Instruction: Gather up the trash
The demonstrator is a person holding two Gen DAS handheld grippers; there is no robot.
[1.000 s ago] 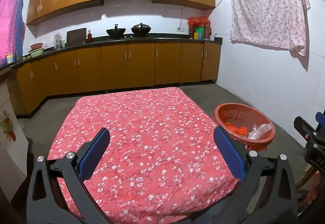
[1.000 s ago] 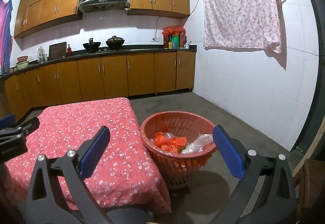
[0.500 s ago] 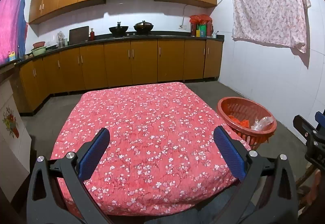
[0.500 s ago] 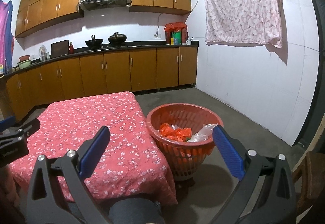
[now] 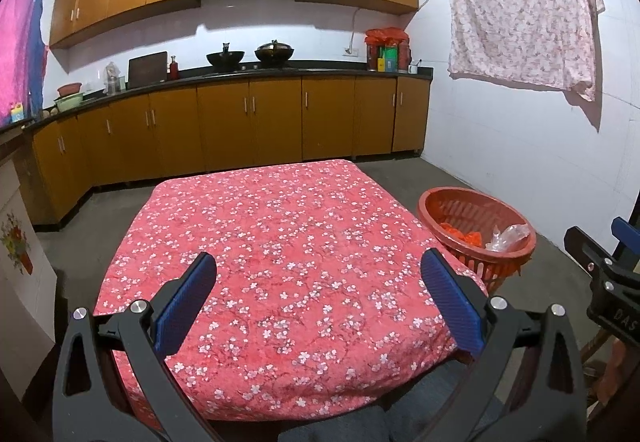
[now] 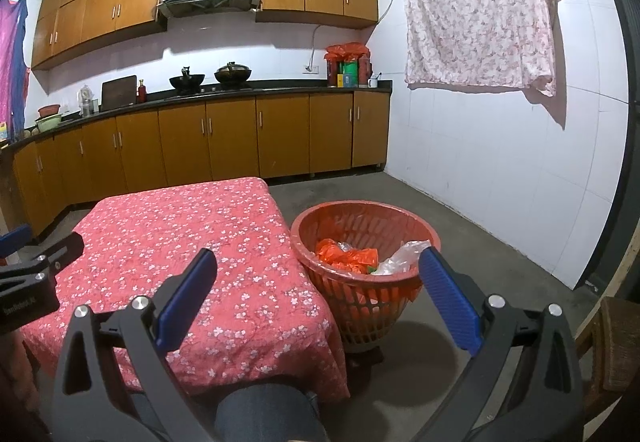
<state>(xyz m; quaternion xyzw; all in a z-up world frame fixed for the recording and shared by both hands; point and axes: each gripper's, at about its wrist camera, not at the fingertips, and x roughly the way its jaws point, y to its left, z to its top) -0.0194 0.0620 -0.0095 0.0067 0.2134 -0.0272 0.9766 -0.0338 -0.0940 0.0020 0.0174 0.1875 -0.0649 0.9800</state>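
Observation:
A red plastic basket [image 6: 424, 238] stands on the floor right of the table; it also shows in the left wrist view [image 5: 444, 201]. Inside lie orange plastic bags [image 6: 344, 256] and clear plastic wrap [image 6: 400, 258]. The table under a red flowered cloth [image 5: 280, 242] carries nothing that I can see. My left gripper [image 5: 320, 282] is open and empty above the table's near edge. My right gripper [image 6: 318, 278] is open and empty, held back from the basket, above the table's right corner.
Brown kitchen cabinets [image 5: 248, 121] and a dark counter with pots run along the far wall. A flowered cloth [image 5: 520, 5] hangs on the white right wall. Bare concrete floor [image 6: 480, 254] surrounds the basket. A wooden chair [image 6: 616, 346] is at far right. My knee [image 6: 264, 414] is below.
Both grippers have drawn back and up from the table and basket, so more of the table and floor shows. Both stay open and empty.

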